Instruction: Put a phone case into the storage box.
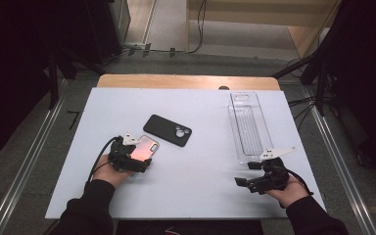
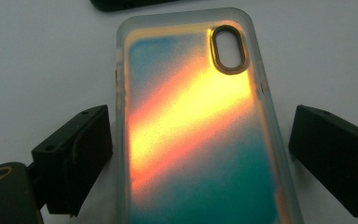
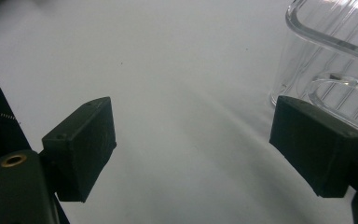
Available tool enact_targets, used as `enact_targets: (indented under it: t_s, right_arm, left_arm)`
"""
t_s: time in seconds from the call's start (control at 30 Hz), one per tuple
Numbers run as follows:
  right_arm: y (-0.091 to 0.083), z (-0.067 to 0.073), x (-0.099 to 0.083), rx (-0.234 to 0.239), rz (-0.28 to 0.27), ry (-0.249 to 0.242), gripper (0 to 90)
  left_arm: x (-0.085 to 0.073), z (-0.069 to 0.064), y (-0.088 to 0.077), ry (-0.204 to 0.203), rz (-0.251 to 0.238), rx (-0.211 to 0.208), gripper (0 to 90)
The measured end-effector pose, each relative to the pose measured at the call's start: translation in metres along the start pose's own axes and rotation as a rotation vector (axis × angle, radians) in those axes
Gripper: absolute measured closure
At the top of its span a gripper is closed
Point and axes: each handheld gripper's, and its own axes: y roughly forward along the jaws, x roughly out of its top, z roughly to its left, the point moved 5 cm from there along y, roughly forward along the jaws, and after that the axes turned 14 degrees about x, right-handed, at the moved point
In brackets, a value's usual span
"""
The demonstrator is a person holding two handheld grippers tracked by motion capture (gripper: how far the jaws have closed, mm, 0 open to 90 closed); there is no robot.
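Note:
An iridescent phone case point(image 2: 191, 130) with orange, yellow and teal sheen lies flat on the white table top point(image 1: 196, 191), camera cutout at its far end. My left gripper point(image 2: 200, 135) straddles its near end, one black jaw on each long side with a thin gap at each; it is open. In the high view that case point(image 1: 147, 146) lies at the left gripper point(image 1: 138, 157), and a black phone case point(image 1: 168, 130) rests just beyond it. My right gripper point(image 1: 247, 174) hovers open near the front right, nothing between its fingers point(image 3: 81, 140).
A long clear plastic tray point(image 1: 247, 125) lies at the right of the table, its near end right next to the right gripper; its rim point(image 3: 326, 42) rises by the right jaw. The table's wooden far edge point(image 1: 186, 81) borders a floor with cables and stands.

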Motion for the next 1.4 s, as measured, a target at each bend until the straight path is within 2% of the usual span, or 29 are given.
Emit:
enact_targets:
  t_s: [0.07, 0.37, 0.5, 0.7, 0.93, 1.0, 1.2, 1.4]
  right_arm:
    - [0.000, 0.000, 0.000, 0.000, 0.000, 0.000, 12.4]
    - [0.000, 0.000, 0.000, 0.003, -0.001, 0.000, 12.5]
    - [0.000, 0.001, 0.000, 0.006, -0.003, -0.002, 12.4]
    - [-0.001, 0.001, 0.001, 0.008, -0.005, -0.007, 12.4]
    - [-0.001, 0.001, 0.001, 0.009, -0.009, -0.006, 12.4]
    - [-0.001, 0.001, 0.001, 0.010, -0.012, -0.008, 12.4]
    - [-0.001, 0.001, 0.001, 0.011, -0.013, -0.007, 12.4]
    - [-0.001, 0.001, 0.002, 0.011, -0.022, -0.005, 12.4]
  left_arm:
    - [0.000, 0.002, -0.002, -0.008, -0.002, 0.010, 15.8]
    - [0.000, 0.004, -0.003, -0.012, 0.001, 0.000, 16.6]
    - [0.002, 0.005, -0.005, -0.038, 0.003, -0.032, 16.7]
    - [0.008, 0.005, -0.014, -0.036, -0.022, -0.036, 16.7]
    - [0.016, -0.003, -0.027, -0.058, -0.037, -0.090, 16.7]
    - [0.018, -0.005, -0.031, -0.053, -0.040, -0.105, 16.7]
    - [0.022, -0.007, -0.038, -0.065, -0.053, -0.136, 16.7]
    - [0.026, -0.012, -0.045, -0.101, -0.064, -0.176, 16.7]
